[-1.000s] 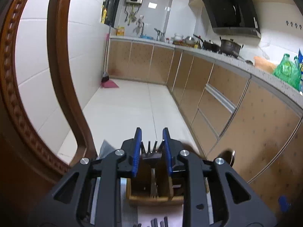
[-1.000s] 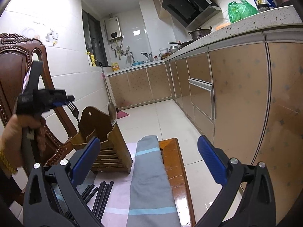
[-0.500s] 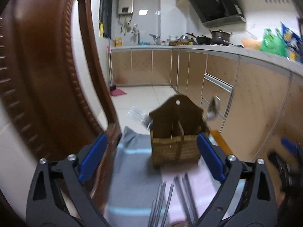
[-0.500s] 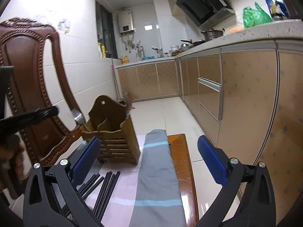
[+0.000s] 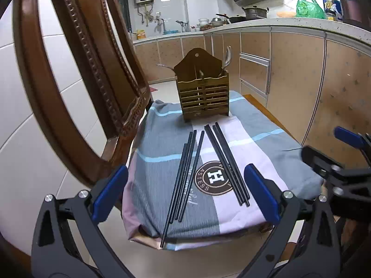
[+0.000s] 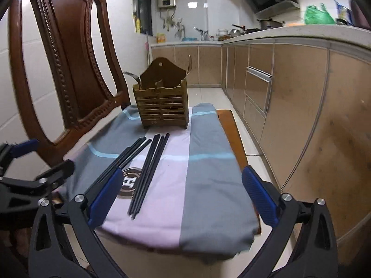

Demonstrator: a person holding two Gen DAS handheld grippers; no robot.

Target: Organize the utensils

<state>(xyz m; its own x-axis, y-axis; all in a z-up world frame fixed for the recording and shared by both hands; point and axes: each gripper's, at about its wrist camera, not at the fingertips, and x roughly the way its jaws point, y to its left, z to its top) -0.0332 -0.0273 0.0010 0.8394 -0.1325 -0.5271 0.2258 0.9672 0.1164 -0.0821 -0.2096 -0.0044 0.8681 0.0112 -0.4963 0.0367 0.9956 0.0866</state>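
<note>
Two loose bunches of black chopsticks [image 5: 189,173] lay on the cloth-covered surface [image 5: 262,134], fanning out toward the camera, one bunch on the grey stripe and the other [image 5: 228,159] crossing the pale pink part. Just behind their far tips stood the wooden utensil holder [image 5: 203,99], upright, with a fork [image 5: 165,66] leaning out of its left side and a spoon [image 5: 227,56] poking up on the right.

The cloth [image 6: 204,173] had grey, pink and light blue stripes, plus a round brown badge [image 5: 212,178] with a big white "H" in the middle. The ring lettering was partly covered by chopsticks, so I could only make out something like "ASTES". The bare wooden edge of the surface [image 6: 228,125] showed on the right side.

Nothing was blocking the chopsticks. A carved dark wooden chair [image 6: 69,64] stood right against the left side, and kitchen cabinets [image 5: 299,74] ran along the right, with pots and a green bag [image 5: 307,8] up on the worktop, well apart.

Left claw [image 5: 185,194] was hanging over the near end of the chopsticks, jaws spread wide with nothing between them, not touching anything. Right claw [image 6: 183,194] was the same deal, wide open and empty over the near edge of the cloth.
</note>
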